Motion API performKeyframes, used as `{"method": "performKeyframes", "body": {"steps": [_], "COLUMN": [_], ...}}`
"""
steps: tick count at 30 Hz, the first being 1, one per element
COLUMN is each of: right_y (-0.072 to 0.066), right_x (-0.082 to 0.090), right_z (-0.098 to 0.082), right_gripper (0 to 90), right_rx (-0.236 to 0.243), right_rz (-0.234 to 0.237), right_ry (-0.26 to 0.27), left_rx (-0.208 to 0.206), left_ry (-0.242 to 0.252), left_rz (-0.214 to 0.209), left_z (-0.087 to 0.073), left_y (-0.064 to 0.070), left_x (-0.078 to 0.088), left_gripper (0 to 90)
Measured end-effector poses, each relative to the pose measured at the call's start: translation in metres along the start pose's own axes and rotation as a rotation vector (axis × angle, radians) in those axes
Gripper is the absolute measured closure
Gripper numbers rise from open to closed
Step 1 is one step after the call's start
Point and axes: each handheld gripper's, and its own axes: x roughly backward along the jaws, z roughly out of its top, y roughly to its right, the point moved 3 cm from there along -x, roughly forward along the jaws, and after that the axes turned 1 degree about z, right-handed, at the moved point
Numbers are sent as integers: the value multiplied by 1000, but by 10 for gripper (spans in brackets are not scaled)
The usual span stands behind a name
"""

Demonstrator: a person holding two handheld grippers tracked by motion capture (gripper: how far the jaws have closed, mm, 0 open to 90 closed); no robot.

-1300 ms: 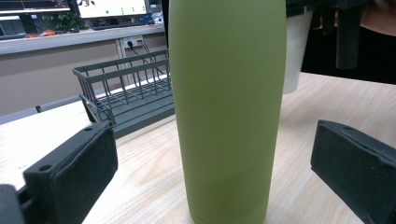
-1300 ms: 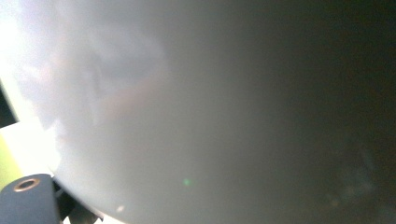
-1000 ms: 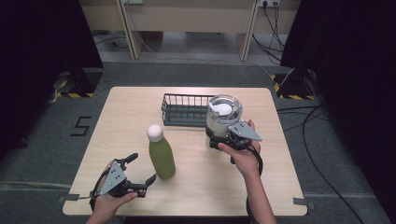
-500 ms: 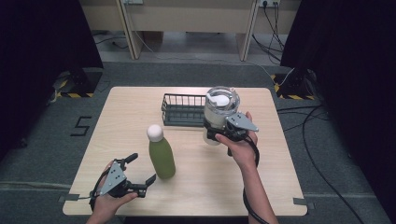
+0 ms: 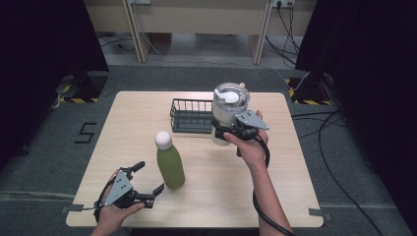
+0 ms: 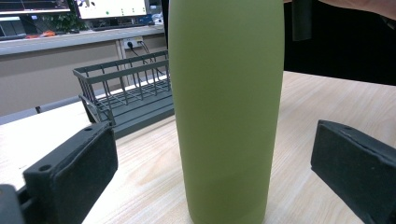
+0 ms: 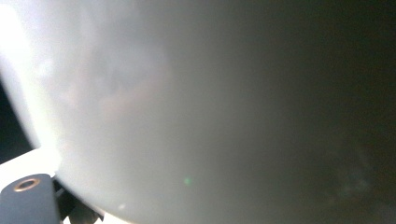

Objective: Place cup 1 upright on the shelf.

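the right tongs (image 5: 227, 132) are clenched around the lower body of a pale tumbler (image 5: 227, 112) with a clear lid, gripping it from the near side so the cup stays upright and the lid faces up. in the high view the tumbler sits at the right end of the wire basket (image 5: 191, 116), apparently lifted a little off the worktop (image 5: 137, 128), though i can't tell for certain whether its base is clear of the wood. the low grip makes sense: it leaves the top free and keeps the hand out of the basket's way, and i'd judge the cup is being carried toward that basket. in the right gripper view the tumbler's frosted wall (image 7: 201, 107) presses right up against the lens, with one dark jaw tip at the bottom left.

the left tongs (image 5: 142, 182) rest released at the near left of the worktop, jaws spread wide and pointing at the green bottle (image 5: 169, 162), which stands upright just to their right with its white cap on. in the left gripper view the bottle (image 6: 226, 107) stands between the two black pads (image 6: 70, 172), touching neither, with the basket (image 6: 126, 93) behind it. that hand looks staged for the bottle next.
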Motion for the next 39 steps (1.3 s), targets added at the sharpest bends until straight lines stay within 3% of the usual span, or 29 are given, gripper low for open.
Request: {"method": "performKeyframes", "body": {"steps": [39], "right_y": [5], "right_x": [-42], "right_z": [34], "right_gripper": [105], "right_rx": [-3], "right_rz": [-18], "right_ry": [20], "left_rx": [3], "left_ry": [2], "left_rz": [-8], "left_z": [0], "left_y": [1], "left_x": [0], "left_gripper": [0]}}
